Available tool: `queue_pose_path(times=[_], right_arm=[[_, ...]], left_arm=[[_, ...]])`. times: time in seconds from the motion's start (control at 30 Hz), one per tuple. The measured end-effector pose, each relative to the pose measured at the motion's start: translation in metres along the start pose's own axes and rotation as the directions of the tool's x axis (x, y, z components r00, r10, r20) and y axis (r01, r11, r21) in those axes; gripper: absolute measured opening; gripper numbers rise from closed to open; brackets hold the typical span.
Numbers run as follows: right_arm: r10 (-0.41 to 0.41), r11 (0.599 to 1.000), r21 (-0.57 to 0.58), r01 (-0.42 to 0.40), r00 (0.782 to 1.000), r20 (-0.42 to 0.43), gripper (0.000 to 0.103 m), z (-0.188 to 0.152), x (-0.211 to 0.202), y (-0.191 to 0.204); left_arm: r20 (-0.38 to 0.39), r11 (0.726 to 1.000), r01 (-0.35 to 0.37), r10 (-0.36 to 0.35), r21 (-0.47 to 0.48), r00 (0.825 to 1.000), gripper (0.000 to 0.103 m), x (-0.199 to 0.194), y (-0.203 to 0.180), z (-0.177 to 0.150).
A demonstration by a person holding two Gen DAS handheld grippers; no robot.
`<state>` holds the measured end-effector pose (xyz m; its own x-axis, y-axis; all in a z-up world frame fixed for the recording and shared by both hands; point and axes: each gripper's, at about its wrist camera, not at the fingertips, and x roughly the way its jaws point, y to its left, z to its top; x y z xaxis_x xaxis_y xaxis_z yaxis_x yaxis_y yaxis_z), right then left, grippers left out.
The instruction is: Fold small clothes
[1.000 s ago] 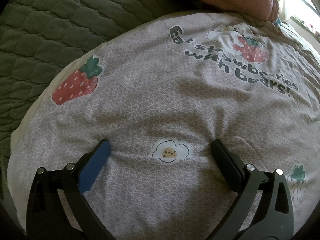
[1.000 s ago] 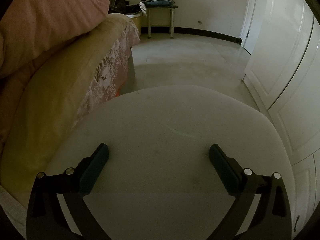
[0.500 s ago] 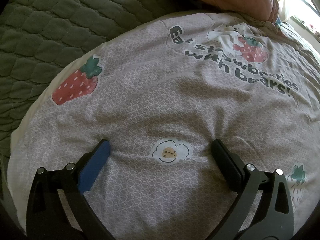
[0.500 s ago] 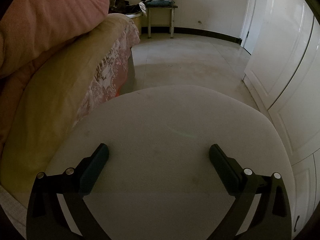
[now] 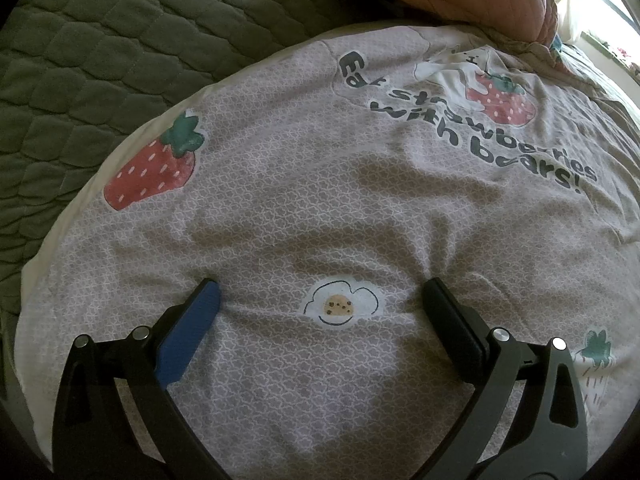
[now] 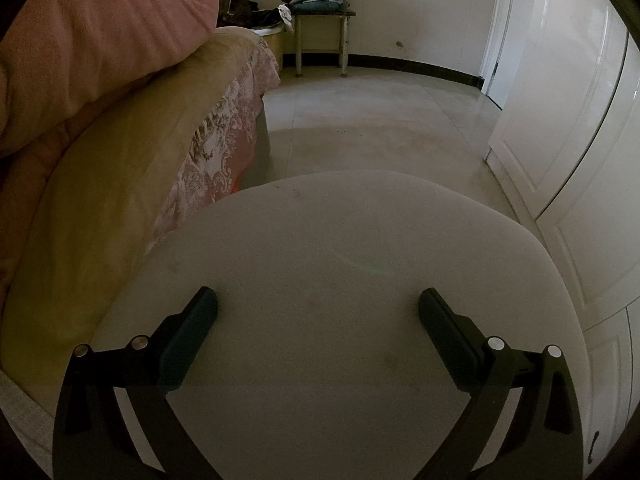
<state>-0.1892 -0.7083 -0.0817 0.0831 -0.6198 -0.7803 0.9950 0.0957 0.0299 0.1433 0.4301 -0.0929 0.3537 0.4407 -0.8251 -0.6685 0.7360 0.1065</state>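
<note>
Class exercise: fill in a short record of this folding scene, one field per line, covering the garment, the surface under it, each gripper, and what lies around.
garment: printed shirt, spread flat, strawberry and cookie motifs, lettering about strawberries and bears
surface: pale pad under both grippers
left gripper: open, fingertips pressing into the shirt either side of the cookie print
right gripper: open, over bare pad, holding nothing
beside the pad: green quilt, pink duvet
background: stool stacked with folded clothes
fold progress: none visible yet
</note>
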Motion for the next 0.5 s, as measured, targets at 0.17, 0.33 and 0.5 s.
queue_pose_path(times=[0.17,0.33,0.5], right_arm=[[0.000,1.000,0.000,0.000,1.000,0.000,0.099,0.0002,0.0003,0.0001],[0.000,1.000,0.000,0.000,1.000,0.000,0.099,-0.0002,-0.0002,-0.0001],[0.000,1.000,0.000,0.000,1.000,0.000,0.099,-0.0001,-0.0001,0.0000]], left_arm=[[-0.004,1.000,0.000,0.000,0.001,1.000,0.095,0.0018,-0.0005,0.0008],[-0.009,1.000,-0.002,0.002,0.004,1.000,0.095,0.0029,-0.0010,0.0029],[-0.007,1.000,0.009,-0.009,-0.004,1.000,0.095,0.0036,0.0004,0.0035]])
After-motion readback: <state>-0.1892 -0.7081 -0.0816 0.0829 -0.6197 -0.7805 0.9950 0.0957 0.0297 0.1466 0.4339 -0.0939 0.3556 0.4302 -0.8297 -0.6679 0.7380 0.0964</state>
